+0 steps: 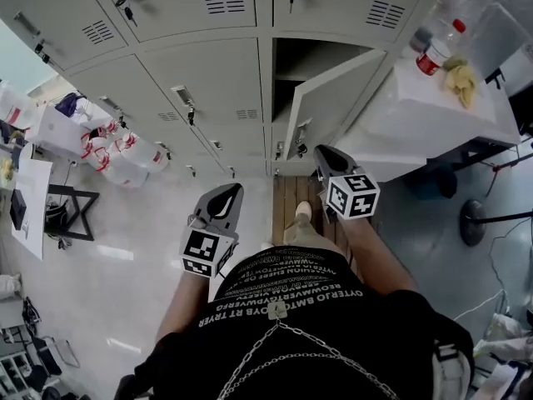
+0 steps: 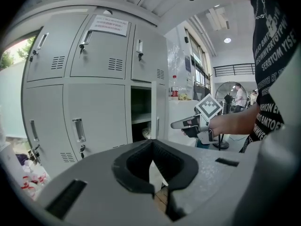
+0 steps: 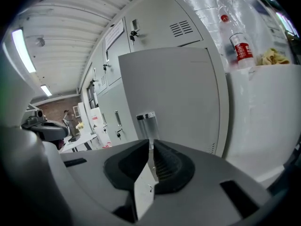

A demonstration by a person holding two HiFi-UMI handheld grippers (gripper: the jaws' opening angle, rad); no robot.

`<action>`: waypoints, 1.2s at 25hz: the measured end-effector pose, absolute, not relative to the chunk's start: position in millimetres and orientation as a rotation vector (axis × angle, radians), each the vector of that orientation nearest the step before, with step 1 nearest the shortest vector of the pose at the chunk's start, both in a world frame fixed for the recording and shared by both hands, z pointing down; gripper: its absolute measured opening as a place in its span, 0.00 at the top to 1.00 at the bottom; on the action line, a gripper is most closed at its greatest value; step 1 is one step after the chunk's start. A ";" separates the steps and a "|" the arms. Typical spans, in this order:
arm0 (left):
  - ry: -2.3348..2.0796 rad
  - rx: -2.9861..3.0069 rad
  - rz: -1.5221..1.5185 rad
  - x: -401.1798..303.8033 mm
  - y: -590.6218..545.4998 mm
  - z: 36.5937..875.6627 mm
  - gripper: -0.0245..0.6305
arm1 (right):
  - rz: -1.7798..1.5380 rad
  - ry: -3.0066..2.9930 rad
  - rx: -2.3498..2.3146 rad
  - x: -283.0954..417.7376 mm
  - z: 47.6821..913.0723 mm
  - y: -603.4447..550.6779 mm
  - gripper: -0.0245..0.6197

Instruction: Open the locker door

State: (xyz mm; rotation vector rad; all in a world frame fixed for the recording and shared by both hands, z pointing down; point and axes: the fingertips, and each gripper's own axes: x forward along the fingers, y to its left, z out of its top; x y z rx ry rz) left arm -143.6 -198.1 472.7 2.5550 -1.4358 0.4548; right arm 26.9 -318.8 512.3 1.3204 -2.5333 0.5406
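The grey locker door point(image 1: 333, 98) in the lower row stands partly ajar, and its dark compartment point(image 1: 287, 77) shows behind it. In the right gripper view the door point(image 3: 174, 93) fills the middle, with its chrome handle point(image 3: 146, 125) upright on it. My right gripper point(image 1: 321, 152) is at the door's free edge; its jaws point(image 3: 150, 142) are drawn close together around the handle's lower end. My left gripper point(image 1: 226, 192) hangs lower left, off the lockers, its jaws point(image 2: 151, 147) together and holding nothing. The left gripper view shows the door point(image 2: 154, 112) edge-on.
A white cabinet point(image 1: 416, 132) stands right of the open locker, with a bottle point(image 1: 435, 50) and a yellow cloth point(image 1: 460, 80) on top. White bags point(image 1: 117, 152) lie on the floor at left. A round stand base point(image 1: 475, 222) sits at right. My foot point(image 1: 301, 213) is on wooden slats.
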 end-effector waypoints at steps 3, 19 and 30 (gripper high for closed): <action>-1.427 2.576 0.430 -136.6 -196.7 464.9 0.96 | 0.535 -2.555 1.293 18.2 510.6 -317.9 0.81; -1.576 2.429 0.430 -169.8 -160.7 477.0 0.96 | 0.516 -2.559 1.209 -34.0 512.0 -354.8 0.67; -1.583 2.419 0.426 -171.7 -157.1 479.4 0.96 | 0.426 -2.526 1.199 -29.5 515.4 -350.0 0.78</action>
